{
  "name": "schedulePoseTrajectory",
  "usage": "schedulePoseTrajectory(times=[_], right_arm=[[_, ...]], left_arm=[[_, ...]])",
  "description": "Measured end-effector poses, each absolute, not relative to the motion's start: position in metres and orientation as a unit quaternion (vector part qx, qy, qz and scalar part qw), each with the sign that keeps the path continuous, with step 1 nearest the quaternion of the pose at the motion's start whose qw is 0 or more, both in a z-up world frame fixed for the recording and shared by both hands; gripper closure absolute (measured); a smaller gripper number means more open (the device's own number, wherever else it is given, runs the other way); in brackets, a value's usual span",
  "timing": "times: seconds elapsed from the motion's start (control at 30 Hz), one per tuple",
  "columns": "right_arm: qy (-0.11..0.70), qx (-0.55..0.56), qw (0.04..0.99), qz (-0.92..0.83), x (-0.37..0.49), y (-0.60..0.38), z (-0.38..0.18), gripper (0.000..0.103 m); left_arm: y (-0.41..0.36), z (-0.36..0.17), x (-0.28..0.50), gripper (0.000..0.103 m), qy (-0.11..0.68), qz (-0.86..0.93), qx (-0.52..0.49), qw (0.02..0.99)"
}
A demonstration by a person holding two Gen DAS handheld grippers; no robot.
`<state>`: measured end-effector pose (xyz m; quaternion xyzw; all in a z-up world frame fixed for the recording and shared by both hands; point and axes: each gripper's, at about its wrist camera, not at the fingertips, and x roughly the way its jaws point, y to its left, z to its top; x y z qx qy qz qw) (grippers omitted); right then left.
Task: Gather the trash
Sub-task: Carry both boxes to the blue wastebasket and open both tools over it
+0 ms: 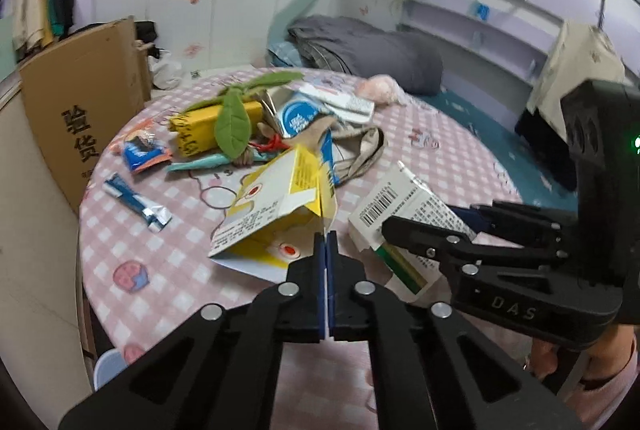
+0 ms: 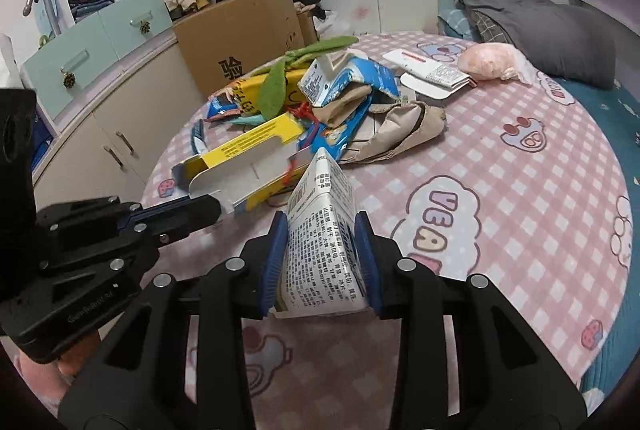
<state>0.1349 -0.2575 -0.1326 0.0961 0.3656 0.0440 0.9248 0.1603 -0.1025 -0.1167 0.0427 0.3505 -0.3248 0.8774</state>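
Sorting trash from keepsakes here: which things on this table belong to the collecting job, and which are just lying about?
Trash:
- flattened yellow-and-white carton, in left hand-held gripper
- white printed box, in right hand-held gripper
- blue foil wrapper

Lying about:
- green felt leaf toy
- brown cardboard box
- grey blanket

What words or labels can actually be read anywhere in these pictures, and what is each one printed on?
"验货": on the side of the cardboard box beside the table.
"DAS": embossed on the body of the right claw, seen in the left view.
"VEA": pastel letters in a cloud on the pink checked tablecloth.
Too small or blurred to read: the dense print and barcode on the white carton, the yellow carton, the embossed line on the left claw.
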Motion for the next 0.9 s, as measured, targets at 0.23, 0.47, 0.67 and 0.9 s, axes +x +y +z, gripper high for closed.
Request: schedulePoseTrajectory(times=[0.23,0.47,0.67,0.9], right_arm=[[0.342,0.093,0.933,0.057,0.116,-0.246,-0.108,0.069],[0.330,0.081,0.934,0.111,0.115,-0.203,-0.091,0.069],[0.339,0.053,0.918,0.199,0.137,-0.123,-0.091,0.069],[0.386,0.007,0.877,0.288,0.179,0.002,-0.141,0.069]], left_arm=[[-0.064,-0.087,0.128,0.102,0.324,-0.296,-0.008,0.899],[-0.005,-0.073,0.108,0.102,0.310,-0.264,-0.066,0.911],[0.065,-0.080,0.102,0.102,0.310,-0.185,-0.100,0.927],[0.173,-0.140,0.116,0.102,0.383,-0.029,-0.137,0.913]])
